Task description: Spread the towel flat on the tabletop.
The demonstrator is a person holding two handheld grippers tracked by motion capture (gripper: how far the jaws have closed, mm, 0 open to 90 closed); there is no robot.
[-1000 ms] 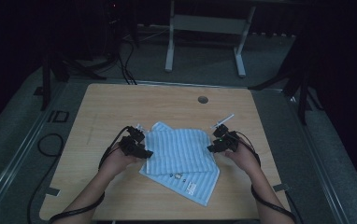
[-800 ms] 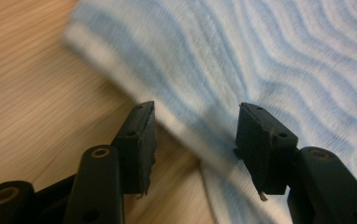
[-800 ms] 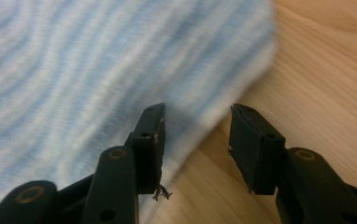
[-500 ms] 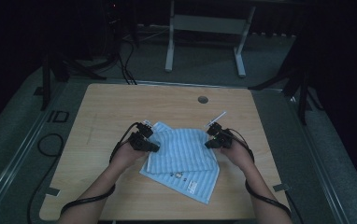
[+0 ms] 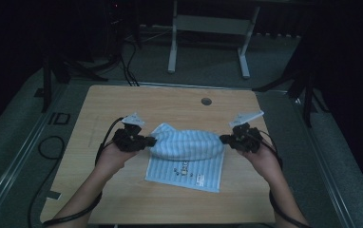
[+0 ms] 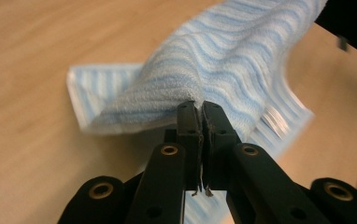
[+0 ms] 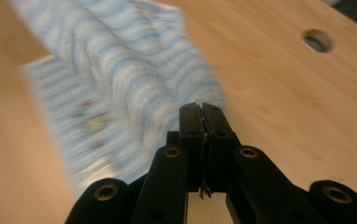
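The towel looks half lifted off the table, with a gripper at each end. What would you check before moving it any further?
1. Left gripper shut on the towel: ok, its fingers pinch a fold of cloth.
2. Right gripper shut on the towel: ok, fingers closed on the other end.
3. How much cloth each pinch holds: cannot tell, the fabric hides the fingertips.
4. Lifted edge level between the grippers: ok, in the high view both ends sit at about the same height.
5. Near part of the towel flat on the table: ok, it lies spread with its printed label up.
6. Bare table beyond the towel, towards the hole: ok.
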